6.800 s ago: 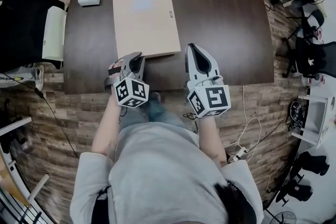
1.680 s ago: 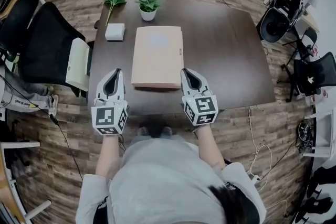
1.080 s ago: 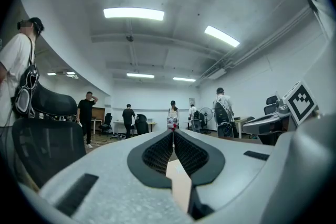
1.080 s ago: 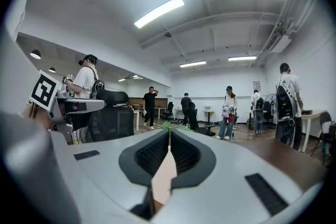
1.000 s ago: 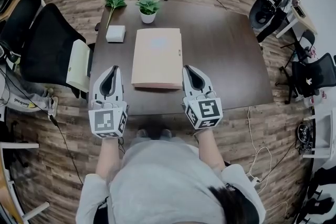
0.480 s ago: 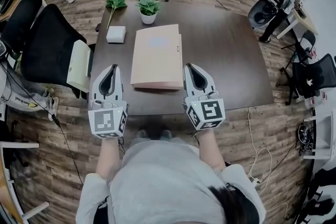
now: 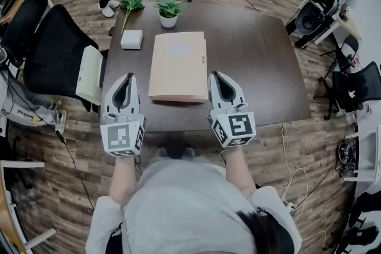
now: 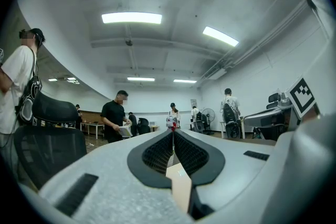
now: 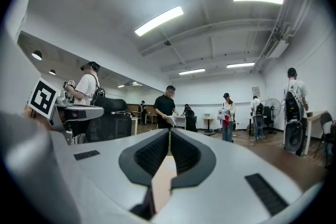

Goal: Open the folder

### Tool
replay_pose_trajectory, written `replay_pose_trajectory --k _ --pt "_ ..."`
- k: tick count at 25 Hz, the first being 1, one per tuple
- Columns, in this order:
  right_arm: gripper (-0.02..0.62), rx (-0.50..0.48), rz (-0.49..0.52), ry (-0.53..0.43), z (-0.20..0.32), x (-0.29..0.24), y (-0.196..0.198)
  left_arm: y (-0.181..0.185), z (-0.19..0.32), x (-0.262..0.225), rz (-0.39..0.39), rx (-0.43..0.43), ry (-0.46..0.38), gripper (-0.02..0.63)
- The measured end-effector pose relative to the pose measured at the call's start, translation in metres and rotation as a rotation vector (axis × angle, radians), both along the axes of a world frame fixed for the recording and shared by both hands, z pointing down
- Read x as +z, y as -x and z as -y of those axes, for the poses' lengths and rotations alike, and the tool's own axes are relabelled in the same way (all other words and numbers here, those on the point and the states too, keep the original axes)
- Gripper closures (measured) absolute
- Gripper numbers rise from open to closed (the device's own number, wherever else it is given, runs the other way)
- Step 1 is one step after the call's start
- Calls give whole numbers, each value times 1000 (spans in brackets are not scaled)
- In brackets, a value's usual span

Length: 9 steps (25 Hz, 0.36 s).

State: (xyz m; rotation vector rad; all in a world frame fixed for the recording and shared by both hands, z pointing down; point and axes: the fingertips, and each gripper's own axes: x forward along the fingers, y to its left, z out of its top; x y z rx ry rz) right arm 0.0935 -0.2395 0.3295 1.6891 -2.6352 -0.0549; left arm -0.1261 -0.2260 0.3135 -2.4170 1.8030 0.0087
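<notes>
Head view has the folder (image 7: 178, 65) closed, flat near the front edge of the table (image 7: 256, 62); left gripper (image 7: 126, 78) and right gripper (image 7: 217, 75) hang over that edge, jaws together, empty. Looks like light, bendy card, so I'd lift its cover by the right-hand edge

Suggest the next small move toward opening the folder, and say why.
Probably open the right gripper and ease it toward the folder's right edge, where what looks like a clasp sits. The folder lies closed on the table; this and the left gripper flank its near end, shut and empty.
</notes>
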Motion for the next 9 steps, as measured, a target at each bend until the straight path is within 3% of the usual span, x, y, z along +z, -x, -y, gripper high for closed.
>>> replay_pose_trajectory --k 9 --pt "578 5 4 3 4 3 -1 0 4 4 0 0 2 591"
